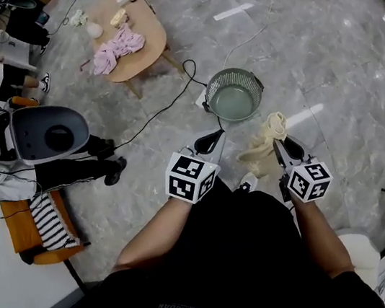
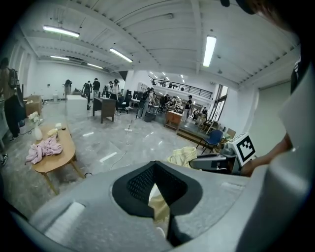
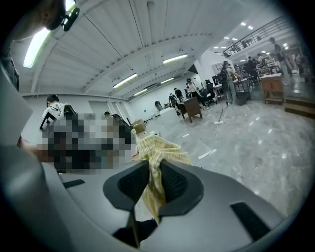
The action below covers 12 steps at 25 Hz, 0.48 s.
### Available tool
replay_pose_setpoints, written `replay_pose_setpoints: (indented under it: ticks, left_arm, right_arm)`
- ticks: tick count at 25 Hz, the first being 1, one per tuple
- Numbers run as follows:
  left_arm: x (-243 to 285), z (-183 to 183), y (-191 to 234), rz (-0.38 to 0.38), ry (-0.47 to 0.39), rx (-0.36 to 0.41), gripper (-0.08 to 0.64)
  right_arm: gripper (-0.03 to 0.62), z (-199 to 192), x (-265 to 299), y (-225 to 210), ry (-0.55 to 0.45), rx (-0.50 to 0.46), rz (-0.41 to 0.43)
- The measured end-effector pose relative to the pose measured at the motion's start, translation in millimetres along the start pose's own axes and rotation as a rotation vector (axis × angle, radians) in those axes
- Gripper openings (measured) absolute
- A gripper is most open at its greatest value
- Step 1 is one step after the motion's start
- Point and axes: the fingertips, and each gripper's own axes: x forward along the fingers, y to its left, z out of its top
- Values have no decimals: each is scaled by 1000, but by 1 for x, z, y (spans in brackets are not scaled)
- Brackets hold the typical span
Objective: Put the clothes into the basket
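A round grey mesh basket [image 1: 210, 95] stands on the marble floor just ahead of both grippers. My right gripper [image 1: 277, 143] [image 3: 153, 161] is shut on a pale yellow garment [image 1: 265, 142] [image 3: 157, 150], which bunches above its tips and hangs below them. My left gripper [image 1: 213, 139] [image 2: 155, 162] is beside it, level with the basket's near edge. Its tips meet, and a strip of pale yellow cloth [image 2: 158, 199] is pinched between the pads. The left gripper view also shows the yellow garment [image 2: 186, 155] at the right gripper [image 2: 194, 160]. Whether both hold one garment is hidden.
A low wooden table [image 1: 143, 54] stands far left of the basket with pink clothes [image 1: 116, 49] and small items on it. A black cable [image 1: 160, 111] runs across the floor to the basket. People sit at the left by a grey machine [image 1: 46, 134] and an orange chair [image 1: 28, 239].
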Motion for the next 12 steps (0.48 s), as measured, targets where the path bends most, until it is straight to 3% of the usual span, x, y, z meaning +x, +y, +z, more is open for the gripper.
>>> replay_pose_setpoints:
  ticks: [7, 12]
  left_arm:
    - [29, -2, 55, -56, 63, 29, 0]
    - [54, -10, 94, -133, 145, 46, 0]
  right_arm:
    - [77, -36, 66, -18, 89, 43, -85]
    - [77, -84, 110, -31, 198, 88, -189]
